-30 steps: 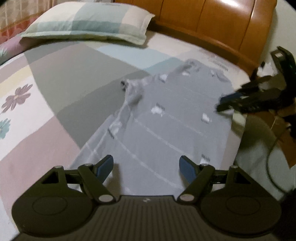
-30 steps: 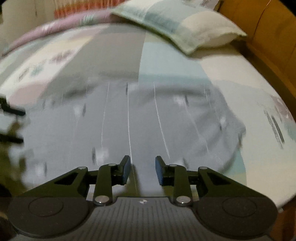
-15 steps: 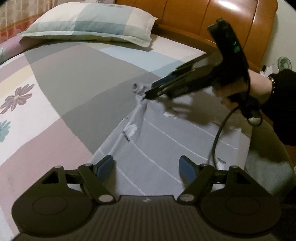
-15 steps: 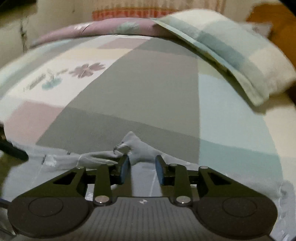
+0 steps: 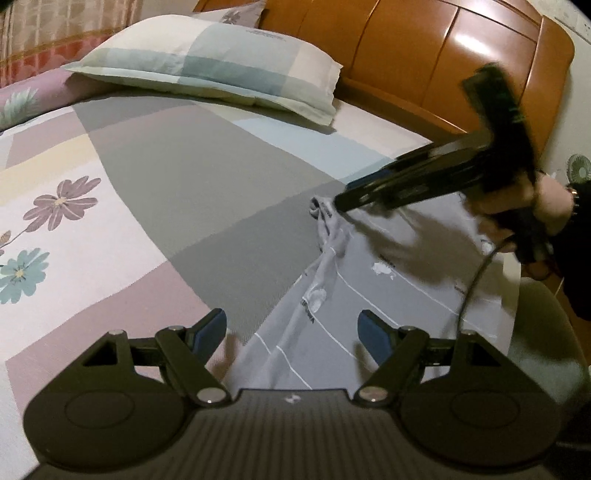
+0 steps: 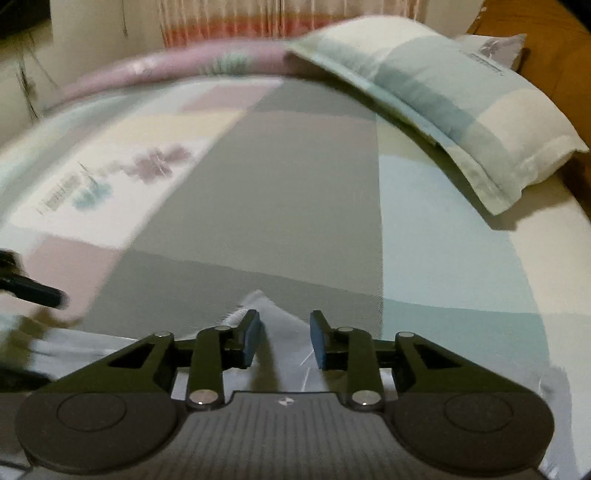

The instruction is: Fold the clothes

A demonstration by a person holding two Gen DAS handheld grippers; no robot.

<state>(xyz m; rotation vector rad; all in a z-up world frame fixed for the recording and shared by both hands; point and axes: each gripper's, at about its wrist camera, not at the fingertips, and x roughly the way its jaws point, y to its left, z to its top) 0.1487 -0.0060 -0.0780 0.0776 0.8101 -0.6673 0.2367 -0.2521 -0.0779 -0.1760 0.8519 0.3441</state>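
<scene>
Left wrist view: the left gripper (image 5: 291,328) is hovering wide open, empty, over the grey garment (image 5: 388,302) lying on the bed (image 5: 184,192).

Right wrist view: the right gripper (image 6: 284,339), jaws apart, is straddling a raised fabric corner, likely preparing to pinch it and fold.

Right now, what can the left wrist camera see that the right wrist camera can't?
Only the left wrist view shows the person's hand holding the right gripper at a bunched corner of the grey garment, plus the wooden headboard's shiny panels.

Only the right wrist view shows the striped curtain and that gripper's jaws apart, cloth between them.

Both show the garment, the checked pillow and the flowered bedsheet.
</scene>
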